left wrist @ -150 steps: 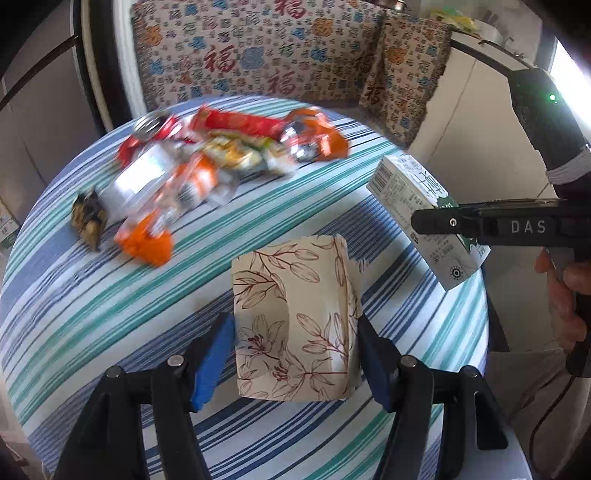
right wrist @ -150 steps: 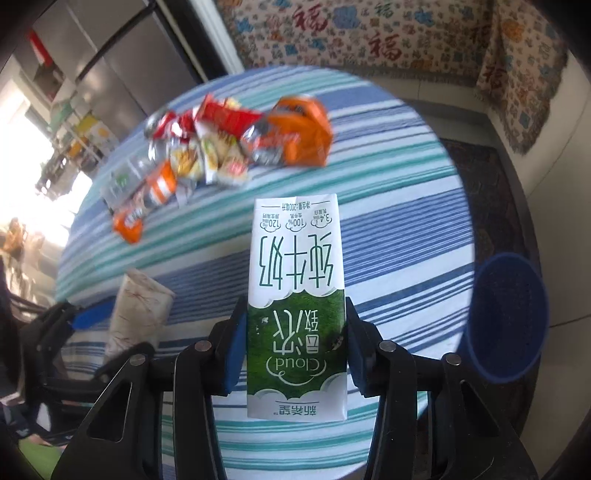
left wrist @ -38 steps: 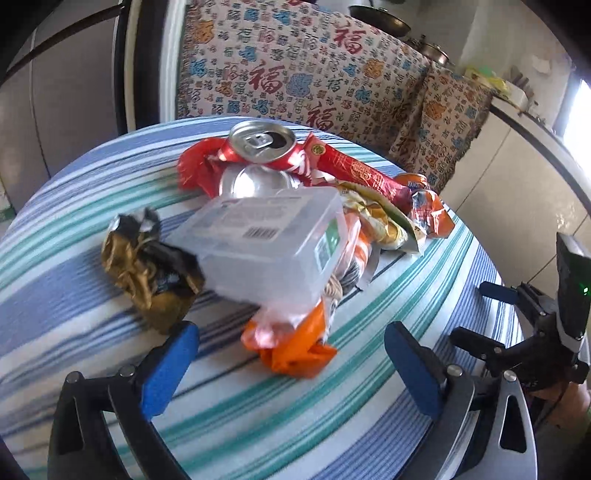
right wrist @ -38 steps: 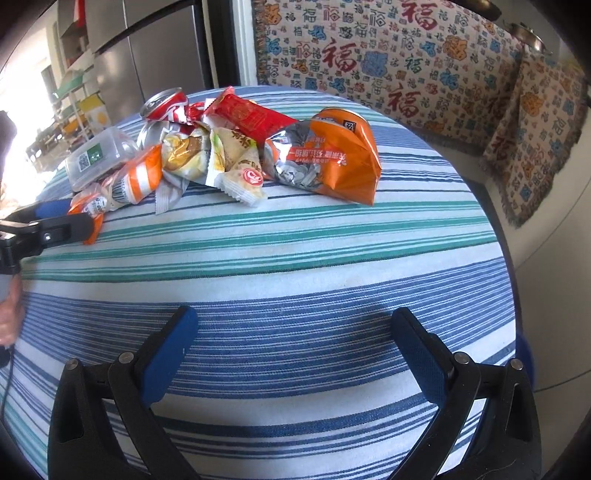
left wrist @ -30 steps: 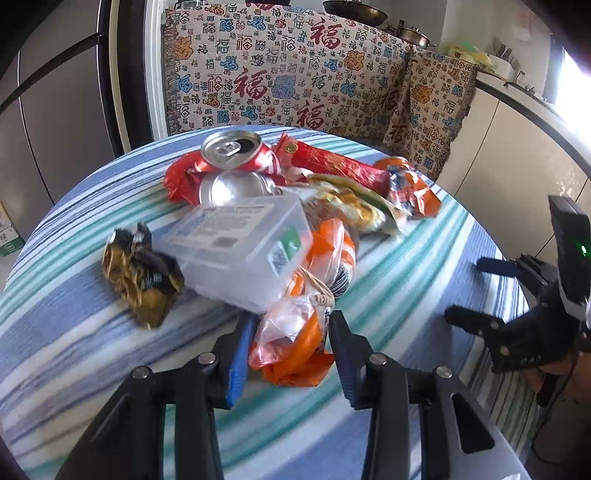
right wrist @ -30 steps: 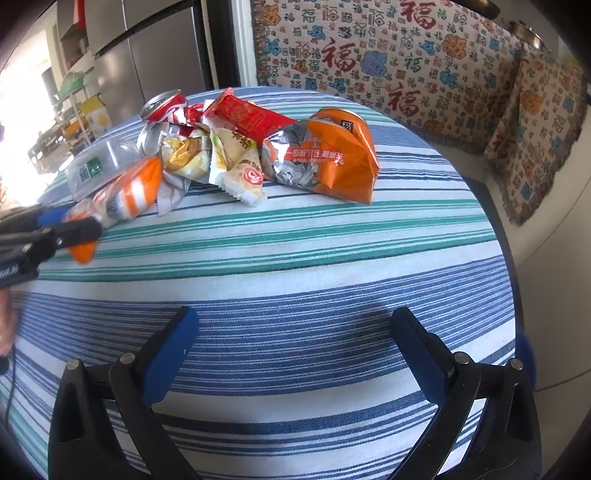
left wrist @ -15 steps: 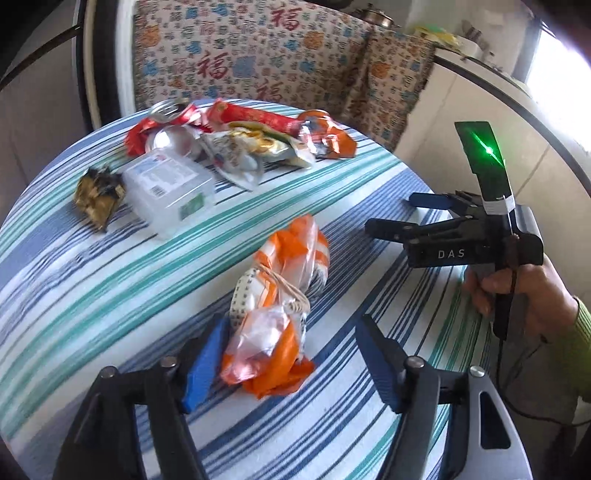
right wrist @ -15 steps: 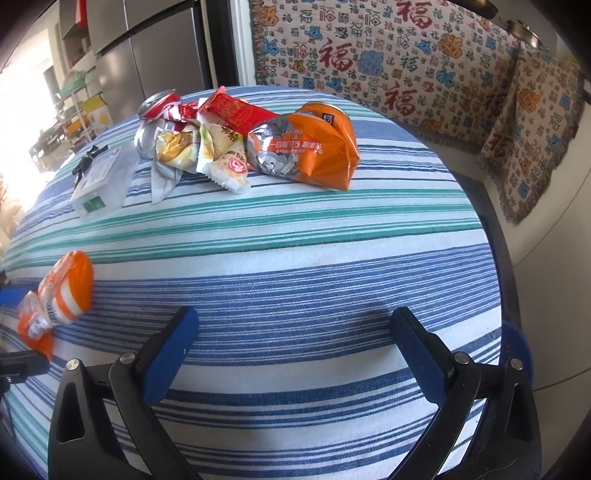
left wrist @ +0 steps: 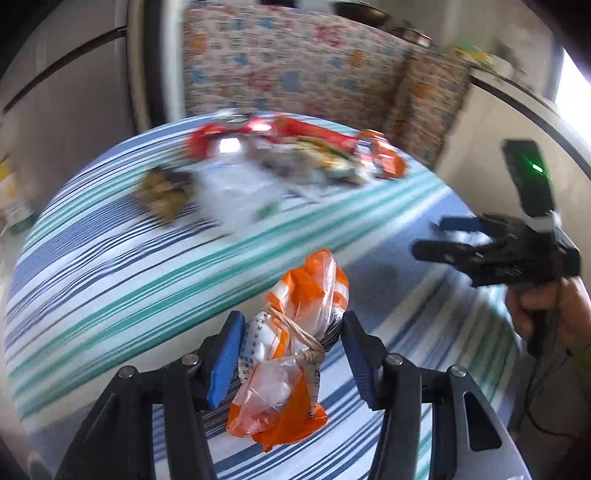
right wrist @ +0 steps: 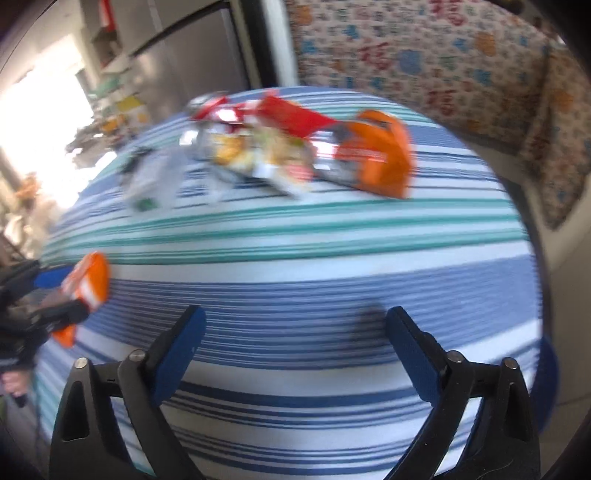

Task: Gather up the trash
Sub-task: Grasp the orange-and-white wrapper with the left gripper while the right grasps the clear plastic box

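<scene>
Left tool (left wrist: 291, 350) closing, pads against the orange wrapper bundle (left wrist: 295, 332), held over the striped bench (left wrist: 110, 288). Right tool (right wrist: 293, 343) spread wide, closing slightly, nothing between. Remaining trash pile (right wrist: 288, 155) at far edge.

Home dining corner beside a kitchen. A round table (right wrist: 332, 236) in striped cloth stands before a bench (left wrist: 295, 70) draped with patterned fabric. A steel fridge (right wrist: 192, 55) rises at far left; a counter (left wrist: 517, 107) carrying pots (left wrist: 360, 13) runs along the right.
</scene>
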